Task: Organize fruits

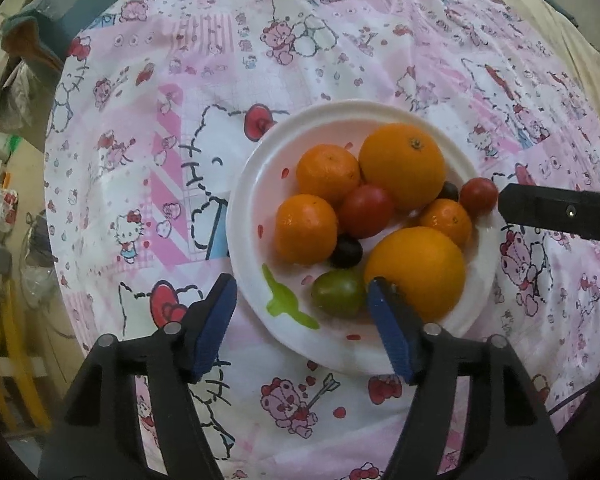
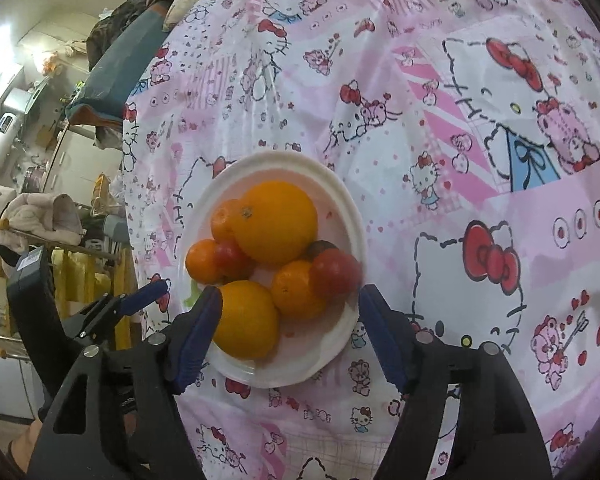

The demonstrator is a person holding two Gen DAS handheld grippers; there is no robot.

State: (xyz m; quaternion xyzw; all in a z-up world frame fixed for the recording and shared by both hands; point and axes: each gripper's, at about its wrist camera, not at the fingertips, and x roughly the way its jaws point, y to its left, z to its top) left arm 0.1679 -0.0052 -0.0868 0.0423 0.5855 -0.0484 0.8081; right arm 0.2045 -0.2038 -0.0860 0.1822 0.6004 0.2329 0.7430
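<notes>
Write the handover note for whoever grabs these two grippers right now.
Left gripper: open, empty, hanging over the near rim of the white plate.
Right gripper: open, empty, at the plate's edge by a blurred red tomato.
All fruit in view is piled on the plate: two big oranges, three mandarins, tomatoes, dark grapes, one green tomato.
Sorting: none visible; no other container in view.

No readable text, tablecloth [image 1: 260, 60] shows only cartoon cat and bear prints

On one white plate [image 1: 256, 184] I count two big oranges [image 1: 402, 166], three mandarins [image 1: 328, 174], two red tomatoes [image 1: 366, 211], one green tomato [image 1: 339, 293], two dark grapes [image 1: 346, 252].
</notes>
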